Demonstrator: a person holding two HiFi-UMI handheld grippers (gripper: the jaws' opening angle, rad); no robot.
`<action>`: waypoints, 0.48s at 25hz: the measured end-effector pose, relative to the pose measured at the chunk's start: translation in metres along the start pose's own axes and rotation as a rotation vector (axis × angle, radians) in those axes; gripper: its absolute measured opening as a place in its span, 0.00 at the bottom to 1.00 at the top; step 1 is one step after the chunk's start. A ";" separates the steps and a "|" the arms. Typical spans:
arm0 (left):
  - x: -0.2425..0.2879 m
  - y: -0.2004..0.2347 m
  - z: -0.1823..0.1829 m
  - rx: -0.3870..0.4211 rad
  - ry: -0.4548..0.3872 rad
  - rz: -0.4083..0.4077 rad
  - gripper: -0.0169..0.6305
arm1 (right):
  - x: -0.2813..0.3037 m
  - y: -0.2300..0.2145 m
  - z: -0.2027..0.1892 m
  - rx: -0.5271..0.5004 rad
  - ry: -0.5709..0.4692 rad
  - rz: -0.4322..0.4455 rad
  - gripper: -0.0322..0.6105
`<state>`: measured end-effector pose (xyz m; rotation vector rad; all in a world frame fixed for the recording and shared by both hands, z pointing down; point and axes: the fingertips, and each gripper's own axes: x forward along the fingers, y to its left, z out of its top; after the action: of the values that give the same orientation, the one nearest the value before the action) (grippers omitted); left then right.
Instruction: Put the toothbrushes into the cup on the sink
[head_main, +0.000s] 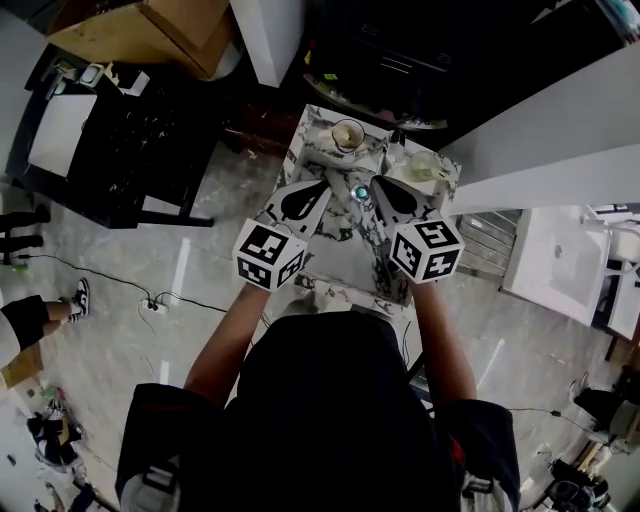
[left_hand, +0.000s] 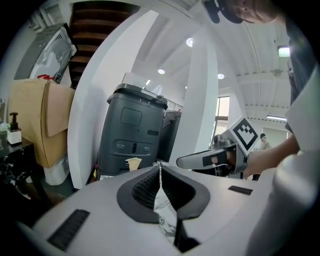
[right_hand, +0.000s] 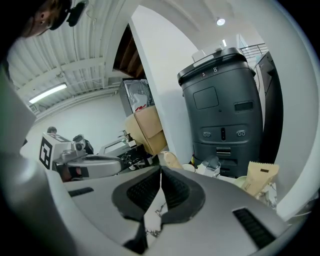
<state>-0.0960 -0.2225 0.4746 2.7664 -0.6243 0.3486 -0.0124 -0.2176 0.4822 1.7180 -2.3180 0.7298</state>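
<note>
Marbled stone forms the sink (head_main: 310, 125) we stand over, set on a pale tiled floor with a cardboard box (head_main: 150, 30) and a white pillar (head_main: 268, 35) beyond it. We hold both grippers out over the basin, side by side and slightly apart, pointing away from us. In its own view the left gripper (left_hand: 160, 165) has its jaws pressed together at the tips, and only the marbled surface shows beneath them. The right gripper (right_hand: 161, 170) is the same, its jaws closed on each other and carrying nothing. A small teal round thing (head_main: 360, 192) lies in the sink between the two sets of tips. The cup (head_main: 348, 133) stands on the far part of the sink top, ahead of the left gripper and clear of it. We cannot make out the toothbrushes in any view. A dark grey cabinet (right_hand: 222, 105) rises behind the sink.
</note>
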 end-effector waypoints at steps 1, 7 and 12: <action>-0.002 -0.002 0.000 0.002 -0.002 -0.006 0.06 | -0.001 0.001 -0.001 -0.002 0.000 -0.003 0.11; -0.007 -0.010 0.000 0.016 -0.003 -0.030 0.06 | -0.006 0.007 -0.001 0.000 -0.010 -0.016 0.11; -0.005 -0.024 0.003 0.014 -0.015 -0.071 0.06 | -0.017 0.007 0.000 -0.006 -0.029 -0.024 0.11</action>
<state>-0.0885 -0.2005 0.4650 2.7989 -0.5277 0.3190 -0.0135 -0.2017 0.4730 1.7623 -2.3113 0.6971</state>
